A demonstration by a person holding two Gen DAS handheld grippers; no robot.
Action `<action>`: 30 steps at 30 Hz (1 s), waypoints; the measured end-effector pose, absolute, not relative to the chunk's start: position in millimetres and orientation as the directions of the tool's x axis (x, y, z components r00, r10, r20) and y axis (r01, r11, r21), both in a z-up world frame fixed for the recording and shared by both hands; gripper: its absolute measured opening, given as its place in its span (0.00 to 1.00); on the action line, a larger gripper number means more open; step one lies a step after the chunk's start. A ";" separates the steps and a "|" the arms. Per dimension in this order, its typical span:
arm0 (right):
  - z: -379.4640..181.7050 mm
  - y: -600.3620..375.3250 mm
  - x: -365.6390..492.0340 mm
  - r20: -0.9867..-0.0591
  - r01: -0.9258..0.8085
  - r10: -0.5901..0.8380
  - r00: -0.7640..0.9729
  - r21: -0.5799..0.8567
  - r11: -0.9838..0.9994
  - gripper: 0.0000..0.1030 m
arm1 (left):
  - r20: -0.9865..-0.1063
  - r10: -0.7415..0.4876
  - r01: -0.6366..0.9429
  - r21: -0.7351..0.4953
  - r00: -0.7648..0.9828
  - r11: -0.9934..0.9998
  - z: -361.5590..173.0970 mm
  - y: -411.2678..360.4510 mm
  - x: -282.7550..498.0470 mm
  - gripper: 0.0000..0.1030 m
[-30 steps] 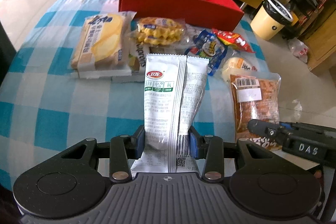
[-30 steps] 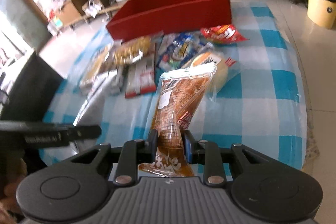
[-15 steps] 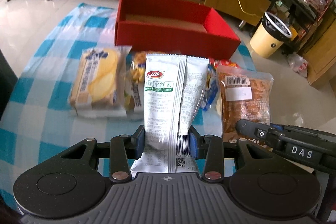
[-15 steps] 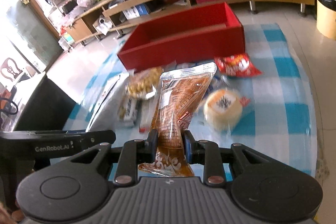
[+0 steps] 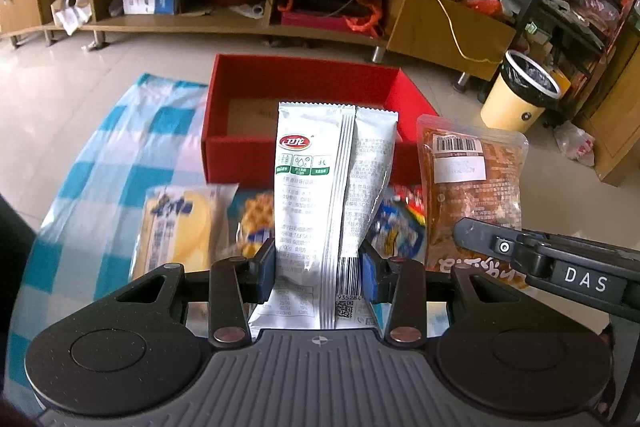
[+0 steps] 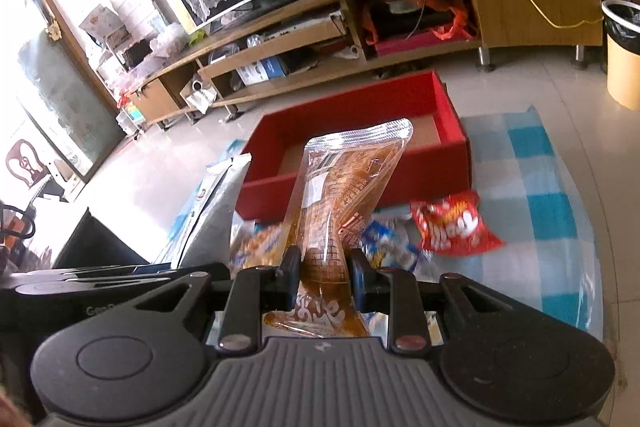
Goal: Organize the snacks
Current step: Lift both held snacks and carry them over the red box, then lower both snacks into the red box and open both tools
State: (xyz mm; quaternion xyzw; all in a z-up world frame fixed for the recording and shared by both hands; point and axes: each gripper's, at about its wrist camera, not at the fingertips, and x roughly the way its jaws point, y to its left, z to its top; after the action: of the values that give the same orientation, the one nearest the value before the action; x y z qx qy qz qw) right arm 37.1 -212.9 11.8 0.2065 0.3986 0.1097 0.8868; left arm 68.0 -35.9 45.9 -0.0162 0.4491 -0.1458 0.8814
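Note:
My left gripper [image 5: 318,269] is shut on a white snack packet [image 5: 316,187] and holds it upright in the air, in front of the open red box [image 5: 240,155]. My right gripper [image 6: 322,277] is shut on a clear orange-brown snack packet [image 6: 344,187], also lifted, with the red box [image 6: 456,135] behind it. That packet also shows in the left wrist view [image 5: 472,183], with the right gripper's finger across it. The box looks empty inside.
On the blue-checked cloth [image 5: 116,163] below lie a yellow cake pack [image 5: 180,227], a waffle pack [image 5: 256,227], a blue-white packet [image 6: 388,251] and a red packet [image 6: 452,227]. A yellow bin [image 5: 516,95] stands on the floor at right. A wooden TV bench is behind.
Both grippers have risen with their packets and tilted up toward the red box. The snacks on the cloth now sit lower in both views.

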 end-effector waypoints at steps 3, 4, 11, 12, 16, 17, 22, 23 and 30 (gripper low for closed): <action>14.3 -216.1 48.2 -0.657 -0.031 0.356 0.665 0.452 0.892 0.24 | -0.783 -0.270 0.240 -0.158 0.560 0.958 46.8 -39.2 76.9 0.48; 15.2 -216.9 51.8 -0.656 -0.032 0.353 0.667 0.448 0.893 0.24 | -0.782 -0.266 0.241 -0.152 0.564 0.959 47.2 -40.7 79.9 0.48; 18.7 -221.9 80.0 -0.650 -0.034 0.339 0.680 0.434 0.900 0.24 | -0.775 -0.245 0.244 -0.121 0.583 0.962 49.6 -51.7 101.2 0.48; 18.8 -222.1 83.1 -0.649 -0.036 0.339 0.681 0.433 0.901 0.24 | -0.774 -0.240 0.242 -0.115 0.586 0.963 49.7 -53.4 105.1 0.48; 21.1 -222.7 99.4 -0.644 -0.043 0.339 0.686 0.429 0.902 0.24 | -0.770 -0.224 0.232 -0.101 0.598 0.967 49.5 -57.5 120.6 0.48; 20.8 -223.0 103.7 -0.643 -0.043 0.337 0.688 0.428 0.903 0.24 | -0.769 -0.220 0.228 -0.098 0.600 0.969 49.2 -58.0 124.4 0.48; 18.9 -225.4 124.8 -0.644 -0.036 0.328 0.691 0.422 0.906 0.24 | -0.765 -0.200 0.217 -0.081 0.612 0.973 47.9 -62.6 144.1 0.48; 18.3 -226.0 129.5 -0.645 -0.035 0.325 0.691 0.419 0.907 0.24 | -0.766 -0.194 0.214 -0.076 0.613 0.974 47.3 -63.8 148.7 0.48; 13.6 -227.5 156.5 -0.651 -0.026 0.313 0.692 0.410 0.912 0.24 | -0.773 -0.168 0.202 -0.053 0.612 0.978 40.0 -69.6 174.9 0.48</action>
State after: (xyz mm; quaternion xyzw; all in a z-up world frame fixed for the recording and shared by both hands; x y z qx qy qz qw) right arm 156.5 -227.5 13.6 0.1880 0.3813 0.0940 0.9002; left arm 174.9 -69.6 40.0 0.0194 0.4282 -0.1031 0.8976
